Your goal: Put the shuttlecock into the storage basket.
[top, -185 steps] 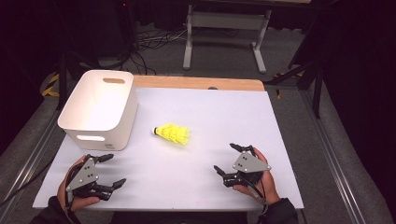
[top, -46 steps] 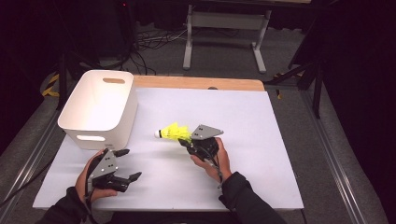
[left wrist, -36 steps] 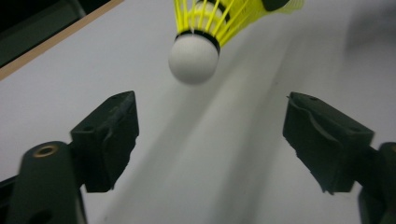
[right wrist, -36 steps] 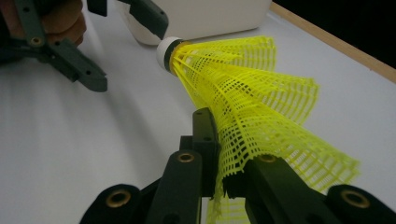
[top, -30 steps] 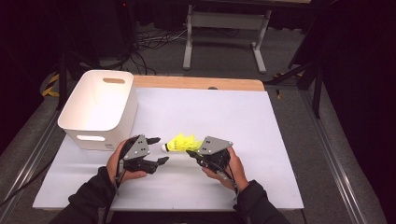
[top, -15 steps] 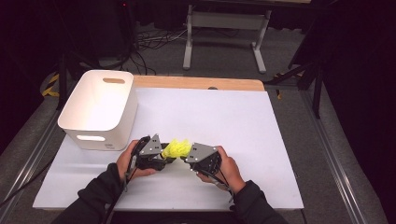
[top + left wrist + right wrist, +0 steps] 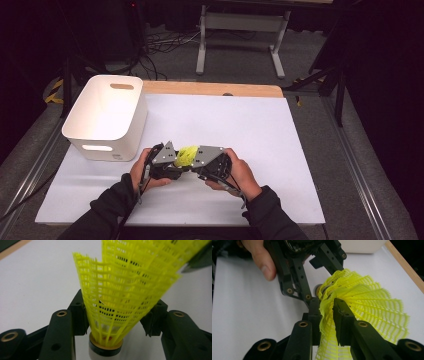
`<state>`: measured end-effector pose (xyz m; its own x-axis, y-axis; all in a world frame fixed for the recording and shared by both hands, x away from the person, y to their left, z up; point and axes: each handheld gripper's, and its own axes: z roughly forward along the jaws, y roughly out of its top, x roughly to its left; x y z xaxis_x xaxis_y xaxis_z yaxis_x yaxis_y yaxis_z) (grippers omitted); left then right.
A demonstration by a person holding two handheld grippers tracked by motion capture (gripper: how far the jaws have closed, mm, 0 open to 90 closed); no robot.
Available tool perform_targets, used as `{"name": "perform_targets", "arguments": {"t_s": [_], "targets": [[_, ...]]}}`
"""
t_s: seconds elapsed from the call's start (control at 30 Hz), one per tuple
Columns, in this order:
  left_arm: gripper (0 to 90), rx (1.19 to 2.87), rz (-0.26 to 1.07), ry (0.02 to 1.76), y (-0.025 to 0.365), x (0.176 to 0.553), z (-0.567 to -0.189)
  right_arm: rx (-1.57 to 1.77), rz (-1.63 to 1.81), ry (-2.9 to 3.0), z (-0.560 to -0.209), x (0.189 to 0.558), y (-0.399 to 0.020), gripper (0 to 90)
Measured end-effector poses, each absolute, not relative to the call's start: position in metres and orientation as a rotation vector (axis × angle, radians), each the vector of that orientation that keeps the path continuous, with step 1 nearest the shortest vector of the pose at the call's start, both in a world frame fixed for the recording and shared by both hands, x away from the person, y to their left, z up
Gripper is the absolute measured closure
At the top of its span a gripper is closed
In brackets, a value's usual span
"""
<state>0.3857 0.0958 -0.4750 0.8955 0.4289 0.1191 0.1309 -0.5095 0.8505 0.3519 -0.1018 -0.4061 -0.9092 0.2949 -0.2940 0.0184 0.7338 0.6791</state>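
A yellow mesh shuttlecock hangs just above the white table between both grippers. In the left gripper view its cork base points toward the camera. My left gripper has just been closing, and its pads press the lower skirt from both sides. My right gripper pinches a fold of the skirt's wide rim. Its jaws have just been opening, but the mesh still fills the gap between the pads. From above, the left gripper and right gripper meet tip to tip.
A white plastic bin with cut-out handles stands at the table's left, just behind the left hand. A white sheet covers the table, with a wooden edge at the back. Dark floor, cables and a metal stand lie beyond.
My right gripper picked the shuttlecock up and brought it toward the near middle. The left hand moved in from the left and its jaws closed on the skirt. Both hands now touch.
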Motion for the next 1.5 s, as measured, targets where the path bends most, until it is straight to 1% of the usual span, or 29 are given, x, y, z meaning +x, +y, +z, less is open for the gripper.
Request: {"name": "perform_targets", "arguments": {"t_s": [0.03,0.23,0.27,0.33,0.37,0.4,0.43,0.47,0.5,0.67,0.77,0.87,0.9,1.07,1.17,1.5], "targets": [[46.8,2.095,0.391,0.402,0.096,0.386,-0.475,0.241,0.994,2.552,-0.406,0.352,-0.102,77.0],[47.4,2.068,0.43,0.4,0.098,0.383,-0.475,0.269,1.021,2.58,-0.4,0.354,-0.096,74.3],[48.7,2.07,0.434,0.398,0.098,0.383,-0.475,0.263,1.039,2.581,-0.397,0.353,-0.095,70.2],[48.9,2.069,0.443,0.395,0.097,0.382,-0.476,0.258,1.07,2.588,-0.396,0.352,-0.096,67.4],[49.2,2.072,0.451,0.391,0.097,0.381,-0.476,0.259,1.08,2.593,-0.396,0.351,-0.096,64.4],[49.2,2.068,0.459,0.384,0.097,0.381,-0.476,0.259,1.08,2.593,-0.396,0.351,-0.096,64.4],[49.8,2.062,0.459,0.38,0.097,0.38,-0.477,0.255,1.089,2.592,-0.397,0.35,-0.096,60.4],[49.8,2.054,0.464,0.378,0.097,0.38,-0.477,0.255,1.089,2.592,-0.397,0.35,-0.096,60.4],[49.9,2.041,0.462,0.383,0.099,0.381,-0.477,0.267,1.103,2.571,-0.396,0.349,-0.097,56.3],[50.5,2.003,0.463,0.38,0.102,0.381,-0.477,0.268,1.116,2.555,-0.392,0.348,-0.101,53.9],[50.9,1.989,0.454,0.372,0.103,0.38,-0.476,0.284,1.098,2.551,-0.392,0.348,-0.102,49.8],[51.0,1.97,0.466,0.351,0.105,0.378,-0.474,0.292,1.119,2.548,-0.392,0.347,-0.102,49.6],[50.7,1.972,0.462,0.353,0.104,0.378,-0.474,0.292,1.122,2.558,-0.394,0.347,-0.1,50.9],[45.7,1.985,0.464,0.36,0.103,0.378,-0.476,0.277,1.144,2.573,-0.397,0.346,-0.096,52.4],[45.4,1.981,0.461,0.355,0.102,0.377,-0.476,0.27,1.164,2.587,-0.398,0.346,-0.096,52.1],[50.4,1.933,0.484,0.35,0.102,0.375,-0.475,0.281,1.134,2.53,-0.384,0.34,-0.103,43.3]]}}
